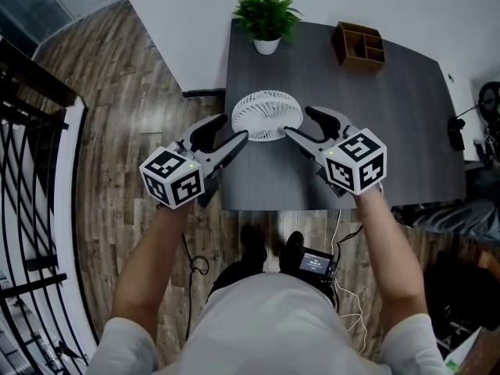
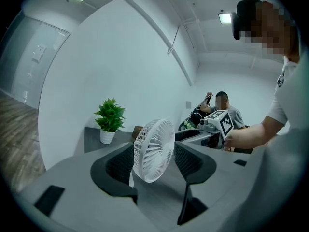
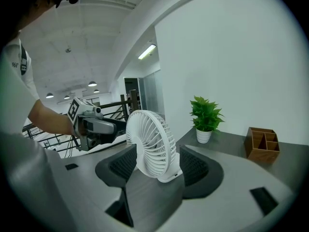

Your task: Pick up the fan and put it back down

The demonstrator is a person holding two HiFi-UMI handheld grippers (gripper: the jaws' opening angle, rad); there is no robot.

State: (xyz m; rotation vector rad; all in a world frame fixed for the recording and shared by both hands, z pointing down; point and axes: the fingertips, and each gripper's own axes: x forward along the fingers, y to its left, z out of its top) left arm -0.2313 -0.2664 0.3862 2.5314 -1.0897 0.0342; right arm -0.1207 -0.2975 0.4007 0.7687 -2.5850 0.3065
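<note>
My left gripper [image 1: 237,128] and right gripper [image 1: 298,122] flank the fan [image 1: 267,114] — 1 each side. Both sets of jaws spread wide — the fan stands between them.

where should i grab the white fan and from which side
On the fan, probably the round cage's outer edge, pinched front to back, where it is thin. Come in from the sides: it stands on a small foot, face tilted up, and the left gripper and right gripper sit either side of it, open.
</note>
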